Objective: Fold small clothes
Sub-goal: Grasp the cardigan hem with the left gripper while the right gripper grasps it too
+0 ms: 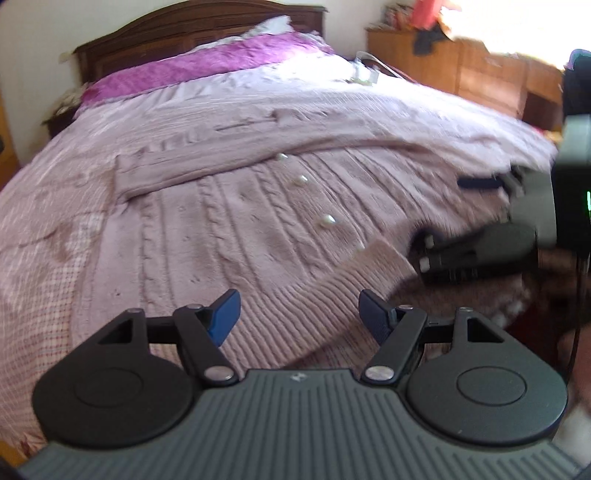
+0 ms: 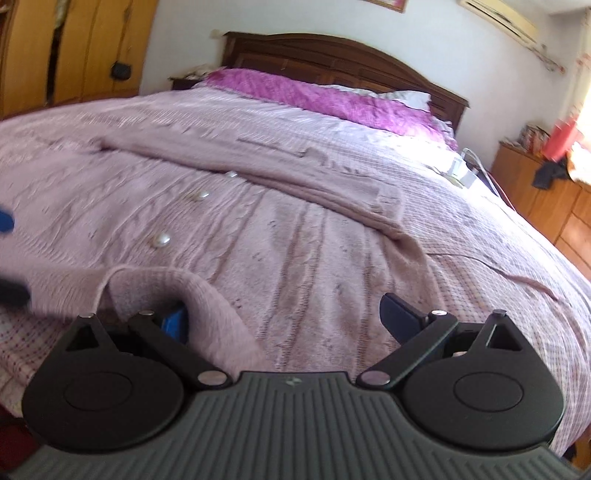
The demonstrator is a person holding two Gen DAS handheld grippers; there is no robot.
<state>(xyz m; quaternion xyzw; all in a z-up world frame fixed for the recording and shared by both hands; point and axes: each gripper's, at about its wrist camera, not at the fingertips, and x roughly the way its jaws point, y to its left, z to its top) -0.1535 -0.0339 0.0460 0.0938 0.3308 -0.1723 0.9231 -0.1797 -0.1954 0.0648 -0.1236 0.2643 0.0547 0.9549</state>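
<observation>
Hovering at the near hem, left gripper (image 1: 297, 314) spread empty; right gripper (image 2: 291, 317) spread, cardigan (image 2: 295, 236) hem draped over one finger, likely readying a fold.

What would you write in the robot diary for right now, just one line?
task: fold small clothes | garment: pink cardigan flat on bed, sleeves across chest | left hand-held gripper: open above hem | right hand-held gripper: open, hem fold between fingers

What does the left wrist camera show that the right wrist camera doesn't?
Only the left wrist view shows the right gripper from outside, blurred, at the sweater's edge. Only the right wrist view shows the wardrobe and the air conditioner. Both show the pink cable-knit cardigan with pearl buttons, the headboard and the open left gripper.
</observation>
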